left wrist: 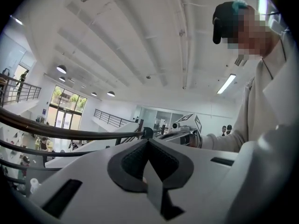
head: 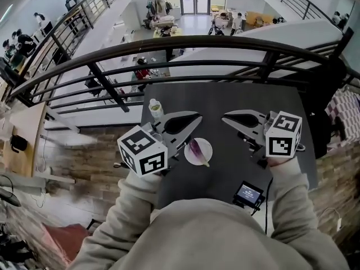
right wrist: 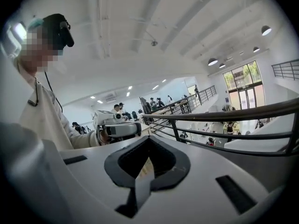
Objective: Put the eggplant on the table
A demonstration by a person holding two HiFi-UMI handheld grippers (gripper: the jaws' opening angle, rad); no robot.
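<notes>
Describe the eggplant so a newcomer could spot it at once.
Look at the dark table beside the railing. Near its middle sits a round white plate. The eggplant lies on it: the only purple thing, unlike the pale bottle and the small screen.

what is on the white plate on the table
One purple eggplant lies on the plate; nothing else shows. The left tongs, held above, cover the plate's left edge, so that bit can't be checked.

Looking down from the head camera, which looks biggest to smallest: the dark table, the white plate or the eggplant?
1. Table
2. Plate
3. Eggplant, which lies on the plate
</notes>
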